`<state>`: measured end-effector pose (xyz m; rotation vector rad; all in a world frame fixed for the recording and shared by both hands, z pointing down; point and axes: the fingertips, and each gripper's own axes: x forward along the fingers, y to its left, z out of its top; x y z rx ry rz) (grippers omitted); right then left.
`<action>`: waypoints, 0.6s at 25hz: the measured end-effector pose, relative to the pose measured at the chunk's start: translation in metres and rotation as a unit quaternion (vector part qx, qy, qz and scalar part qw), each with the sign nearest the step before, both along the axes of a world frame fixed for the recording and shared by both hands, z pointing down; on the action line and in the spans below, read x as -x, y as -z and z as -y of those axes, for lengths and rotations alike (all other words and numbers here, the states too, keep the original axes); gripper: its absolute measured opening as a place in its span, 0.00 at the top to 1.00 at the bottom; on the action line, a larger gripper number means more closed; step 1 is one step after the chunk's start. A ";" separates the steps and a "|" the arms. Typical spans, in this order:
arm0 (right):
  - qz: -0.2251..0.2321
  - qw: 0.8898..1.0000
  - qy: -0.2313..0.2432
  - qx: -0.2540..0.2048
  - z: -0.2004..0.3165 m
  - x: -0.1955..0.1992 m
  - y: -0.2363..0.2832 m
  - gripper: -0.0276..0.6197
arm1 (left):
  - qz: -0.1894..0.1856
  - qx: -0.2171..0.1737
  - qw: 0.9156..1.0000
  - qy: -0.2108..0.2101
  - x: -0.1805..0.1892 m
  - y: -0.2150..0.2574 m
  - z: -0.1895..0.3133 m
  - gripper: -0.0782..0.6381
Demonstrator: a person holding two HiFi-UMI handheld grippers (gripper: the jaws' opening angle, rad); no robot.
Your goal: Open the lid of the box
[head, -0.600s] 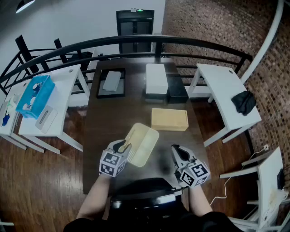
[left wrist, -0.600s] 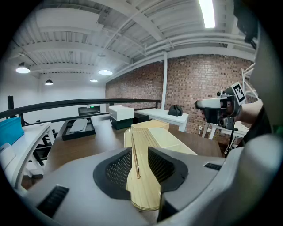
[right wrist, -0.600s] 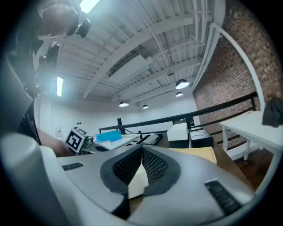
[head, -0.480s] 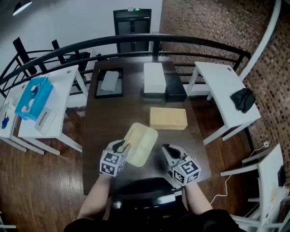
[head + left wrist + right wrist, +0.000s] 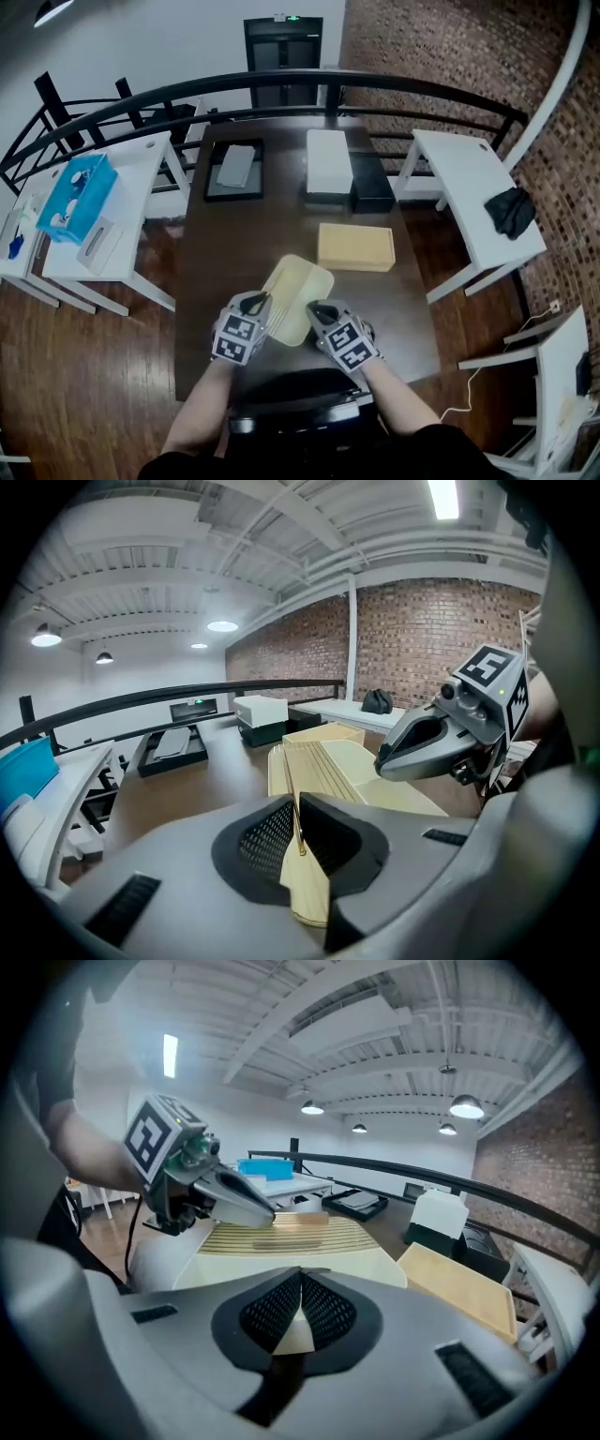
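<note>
A pale yellow ribbed box (image 5: 300, 295) lies on the dark table (image 5: 225, 272), close to the near edge. My left gripper (image 5: 265, 306) is shut on the thin edge of its lid (image 5: 323, 771) at the near left, and the cream edge runs between the pads (image 5: 267, 836). My right gripper (image 5: 315, 310) is shut, with its tips at the box's near right corner (image 5: 281, 1237). Cream shows below its closed pads (image 5: 323, 1312), and I cannot tell whether they pinch anything. Each gripper shows in the other's view: the right gripper (image 5: 436, 745) and the left gripper (image 5: 220, 1202).
A tan flat box (image 5: 355, 247) lies just beyond the yellow one. Farther back stand a white box (image 5: 328, 161), a black box (image 5: 371, 184) and a black tray (image 5: 233, 170). White side tables (image 5: 473, 187) flank the table, and the left one holds a blue box (image 5: 77, 195).
My right gripper has swung left from the table's near right part to the yellow box's near right corner. The left gripper keeps its hold on the lid's edge.
</note>
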<state>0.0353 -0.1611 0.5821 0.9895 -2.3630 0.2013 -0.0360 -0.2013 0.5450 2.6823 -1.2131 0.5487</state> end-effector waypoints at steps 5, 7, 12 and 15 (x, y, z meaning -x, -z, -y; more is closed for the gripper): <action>-0.026 1.000 0.006 -0.004 0.002 0.002 -0.007 0.95 | -0.006 0.005 1.000 0.000 0.002 0.000 0.000 0.87; -0.027 1.000 0.005 -0.002 0.002 0.002 -0.007 0.95 | -0.009 0.005 1.000 0.002 0.002 0.001 0.001 0.88; -0.020 1.000 0.002 0.005 0.003 0.001 -0.007 0.95 | -0.075 -0.018 0.997 0.021 0.010 0.045 0.005 0.88; -0.015 1.000 0.000 0.009 0.004 0.000 -0.007 0.95 | -0.090 -0.042 0.994 0.038 0.031 0.071 0.009 0.88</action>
